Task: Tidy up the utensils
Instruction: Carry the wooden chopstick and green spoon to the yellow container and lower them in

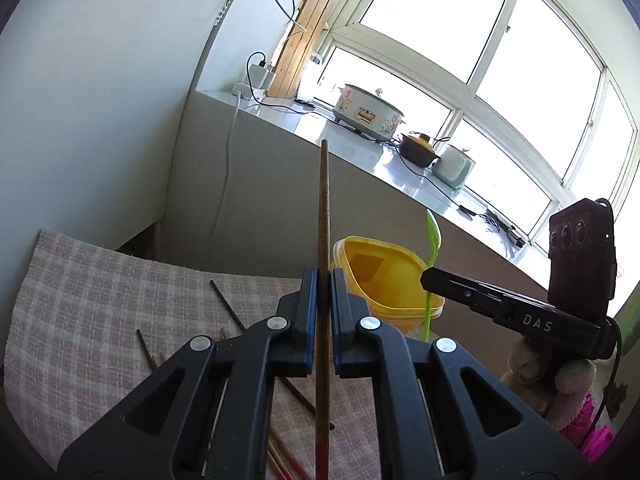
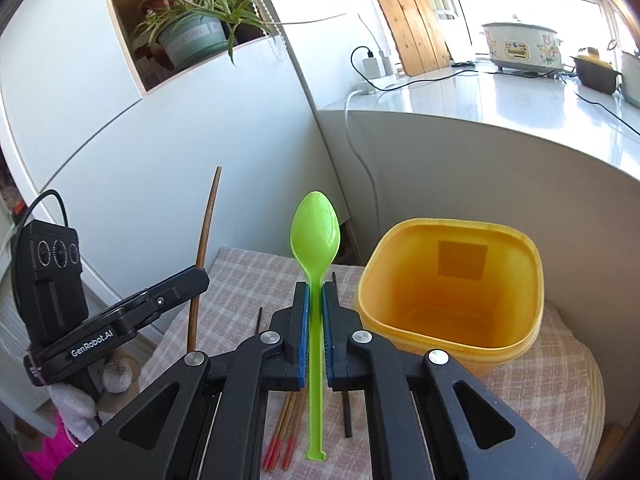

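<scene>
Left wrist view: left gripper pinching brown chopstick upright. Right gripper clamped on green spoon — bowl up, beside yellow container.

Bright daylight through a large white-framed window. White sill ledge carries cookers and cables. Wooden board leans upright. Potted plant in wall niche.

Black left gripper marked "GenRobot.AI", black right gripper marked "DAS", blue pads, silver screws, fuzzy gloves
</scene>
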